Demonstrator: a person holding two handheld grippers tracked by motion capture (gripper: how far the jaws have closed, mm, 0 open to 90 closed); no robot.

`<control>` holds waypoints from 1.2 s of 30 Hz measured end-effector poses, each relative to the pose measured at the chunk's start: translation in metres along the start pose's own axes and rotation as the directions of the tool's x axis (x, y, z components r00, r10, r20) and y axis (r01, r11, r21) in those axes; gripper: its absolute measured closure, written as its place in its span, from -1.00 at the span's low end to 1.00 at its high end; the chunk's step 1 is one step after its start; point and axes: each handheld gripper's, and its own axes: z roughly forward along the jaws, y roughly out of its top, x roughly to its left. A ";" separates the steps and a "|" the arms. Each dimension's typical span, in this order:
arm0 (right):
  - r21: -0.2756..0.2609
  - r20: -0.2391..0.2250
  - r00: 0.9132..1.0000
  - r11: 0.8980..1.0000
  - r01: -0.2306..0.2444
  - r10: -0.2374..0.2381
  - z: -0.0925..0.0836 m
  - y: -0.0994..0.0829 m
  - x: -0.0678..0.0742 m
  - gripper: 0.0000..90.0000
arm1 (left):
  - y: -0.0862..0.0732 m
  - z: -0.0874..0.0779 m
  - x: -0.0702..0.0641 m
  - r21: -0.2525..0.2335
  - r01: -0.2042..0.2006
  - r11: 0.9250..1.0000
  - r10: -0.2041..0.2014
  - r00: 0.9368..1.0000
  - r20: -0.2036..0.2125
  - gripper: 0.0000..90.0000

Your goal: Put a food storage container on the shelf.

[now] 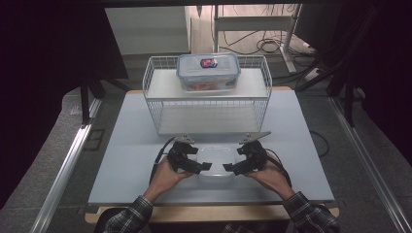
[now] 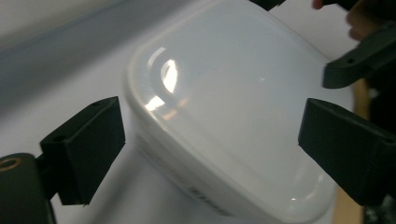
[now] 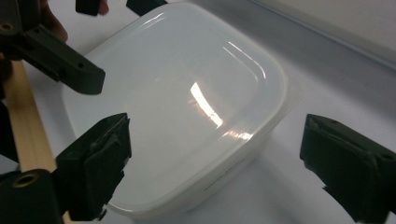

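Note:
A white translucent plastic container (image 1: 215, 156) lies upside down, its smooth base up, near the front of the grey table (image 1: 126, 150). My left gripper (image 1: 204, 166) is at its left end and my right gripper (image 1: 230, 168) at its right end, both pointing inward. In the left gripper view the container (image 2: 233, 107) sits between the wide-apart jaws of my left gripper (image 2: 212, 149), with the other gripper's jaw (image 2: 355, 65) beyond it. In the right gripper view the container (image 3: 187, 98) lies between the spread jaws of my right gripper (image 3: 217, 163), with a gap at the right jaw. Both grippers are open.
Behind the container stands a white wire rack (image 1: 209, 121) with a shelf. On that shelf rests a clear lidded box (image 1: 208, 72) with blue clips and something red inside. The table's wooden front edge (image 1: 214, 212) runs close to the person's sleeves.

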 end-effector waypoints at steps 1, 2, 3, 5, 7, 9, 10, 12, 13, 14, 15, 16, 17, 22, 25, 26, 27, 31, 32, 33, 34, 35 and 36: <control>0.008 -0.043 0.998 0.999 -0.040 0.041 0.000 -0.001 -0.001 -0.61 | -0.001 -0.001 -0.002 0.009 0.012 1.000 -0.012 1.000 0.006 -0.78; 0.008 -0.043 0.998 0.999 -0.040 0.041 0.000 -0.001 -0.001 -0.61 | -0.001 -0.001 -0.002 0.009 0.012 1.000 -0.012 1.000 0.006 -0.76; 0.025 -0.067 0.995 0.997 -0.072 0.074 0.001 -0.002 0.001 -0.63 | -0.003 -0.003 -0.006 0.011 0.020 1.000 -0.020 1.000 -0.004 -0.75; 0.032 -0.056 0.994 0.995 -0.091 0.093 -0.002 -0.003 0.004 -0.54 | -0.004 -0.006 -0.011 0.019 0.034 0.999 -0.034 0.999 -0.018 -0.68; 0.014 -0.036 0.993 0.994 -0.112 0.113 -0.006 -0.005 0.007 -0.43 | -0.007 -0.012 -0.013 0.012 0.063 0.998 -0.062 0.998 -0.018 -0.51; -0.001 -0.027 0.988 0.988 -0.155 0.155 -0.011 -0.008 0.007 -0.23 | -0.010 -0.018 -0.017 -0.006 0.084 0.996 -0.084 0.996 -0.026 -0.26; -0.016 -0.027 0.985 0.985 -0.170 0.169 -0.016 -0.010 0.006 -0.11 | -0.011 -0.020 -0.018 -0.014 0.082 0.997 -0.082 0.996 -0.036 -0.16; -0.041 -0.019 0.982 0.981 -0.189 0.188 -0.020 -0.012 0.007 0.13 | -0.014 -0.025 -0.022 -0.045 0.098 0.994 -0.101 0.993 -0.062 0.06; -0.041 -0.019 0.982 0.981 -0.189 0.188 -0.020 -0.012 0.007 0.13 | -0.014 -0.025 -0.022 -0.045 0.098 0.994 -0.101 0.993 -0.062 0.12; -0.061 -0.017 0.980 0.978 -0.199 0.199 -0.025 -0.013 0.007 0.26 | -0.016 -0.027 -0.024 -0.080 0.108 0.991 -0.114 0.990 -0.082 0.18; -0.073 -0.004 0.981 0.979 -0.192 0.193 -0.026 -0.012 0.008 0.32 | -0.016 -0.028 -0.024 -0.094 0.113 0.989 -0.122 0.988 -0.092 0.26; -0.086 0.009 0.982 0.979 -0.185 0.187 -0.027 -0.011 0.009 0.39 | -0.015 -0.029 -0.024 -0.116 0.120 0.986 -0.132 0.986 -0.105 0.36; -0.109 0.029 0.982 0.978 -0.180 0.184 -0.029 -0.009 0.009 0.46 | -0.015 -0.031 -0.024 -0.129 0.118 0.985 -0.133 0.984 -0.119 0.45; -0.143 0.024 0.979 0.970 -0.198 0.204 -0.029 -0.008 0.005 0.52 | -0.018 -0.030 -0.027 -0.161 0.130 0.978 -0.152 0.980 -0.129 0.53; -0.122 -0.007 0.976 0.969 -0.217 0.218 -0.030 -0.014 0.006 0.52 | -0.019 -0.031 -0.028 -0.156 0.141 0.978 -0.162 0.978 -0.129 0.54; -0.122 -0.007 0.976 0.969 -0.217 0.218 -0.030 -0.014 0.006 0.52 | -0.019 -0.031 -0.028 -0.156 0.141 0.978 -0.162 0.978 -0.129 0.54; -0.117 0.001 0.977 0.971 -0.210 0.211 -0.030 -0.015 0.008 0.52 | -0.020 -0.031 -0.028 -0.154 0.148 0.977 -0.169 0.977 -0.130 0.54; -0.114 0.014 0.978 0.972 -0.204 0.207 -0.030 -0.014 0.010 0.58 | -0.021 -0.032 -0.031 -0.147 0.154 0.977 -0.174 0.975 -0.136 0.54; -0.121 0.008 0.975 0.968 -0.220 0.223 -0.030 -0.016 0.011 0.61 | -0.021 -0.032 -0.033 -0.151 0.162 0.975 -0.184 0.973 -0.142 0.57; -0.123 0.007 0.972 0.965 -0.232 0.234 -0.030 -0.016 0.010 0.62 | -0.021 -0.032 -0.033 -0.151 0.162 0.975 -0.184 0.973 -0.142 0.57; -0.123 0.007 0.972 0.965 -0.232 0.234 -0.030 -0.016 0.010 0.62 | -0.021 -0.032 -0.033 -0.156 0.168 0.973 -0.191 0.971 -0.145 0.60; -0.142 0.012 0.969 0.960 -0.243 0.247 -0.030 -0.016 0.009 0.74 | -0.021 -0.033 -0.032 -0.176 0.171 0.969 -0.200 0.966 -0.165 0.71; -0.142 0.012 0.969 0.960 -0.243 0.247 -0.030 -0.016 0.009 0.74 | -0.021 -0.033 -0.032 -0.176 0.171 0.969 -0.200 0.966 -0.165 0.74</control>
